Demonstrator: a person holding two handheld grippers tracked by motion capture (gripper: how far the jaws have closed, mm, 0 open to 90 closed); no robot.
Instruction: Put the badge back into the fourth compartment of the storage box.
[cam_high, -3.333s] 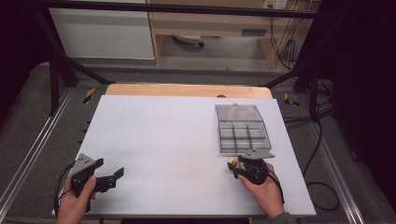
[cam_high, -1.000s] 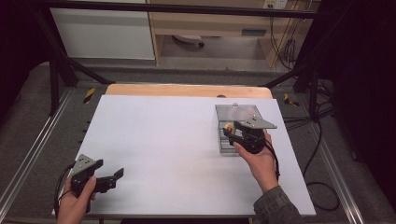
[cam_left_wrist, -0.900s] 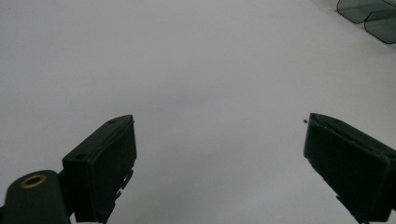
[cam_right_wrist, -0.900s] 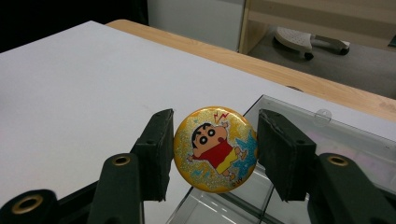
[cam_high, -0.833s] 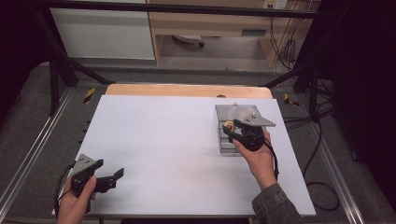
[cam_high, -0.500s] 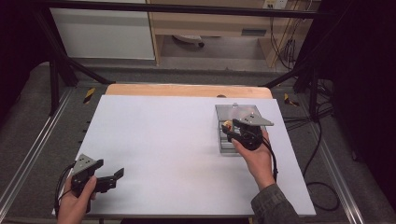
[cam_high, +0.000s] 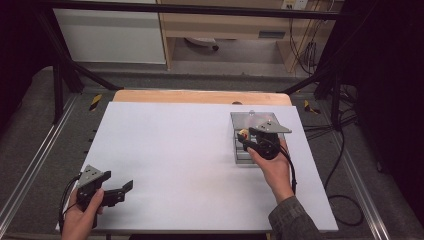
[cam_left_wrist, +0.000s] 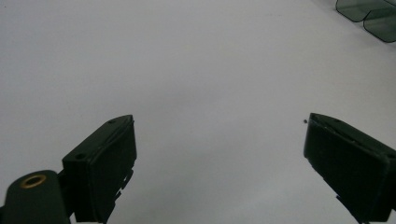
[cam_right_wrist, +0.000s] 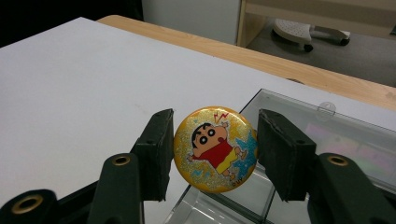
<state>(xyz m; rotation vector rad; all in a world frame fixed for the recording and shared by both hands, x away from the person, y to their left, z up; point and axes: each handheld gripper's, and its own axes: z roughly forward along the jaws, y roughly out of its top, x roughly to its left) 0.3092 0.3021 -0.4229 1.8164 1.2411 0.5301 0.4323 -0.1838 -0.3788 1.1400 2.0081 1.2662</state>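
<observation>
Holding a round yellow badge (cam_right_wrist: 215, 149) by its edges, the right gripper (cam_high: 245, 140) hangs over the near-left part of a clear plastic compartment box (cam_high: 250, 120) that sits toward the right side of the white table (cam_high: 180, 150). In the right gripper view the two black jaws press against the badge's left and right rims, and the badge stands upright with its printed face (a cartoon child in a red shirt on glittery gold) turned toward the camera; the box's transparent lid lies just below and behind it. From the high view the badge shows as a small yellow spot at the jaw tips, above the box's left edge. The left gripper (cam_high: 122, 189) rests low near the table's near-left corner, held in the person's left hand (cam_high: 80, 220), its jaws spread wide with bare table between them.
</observation>
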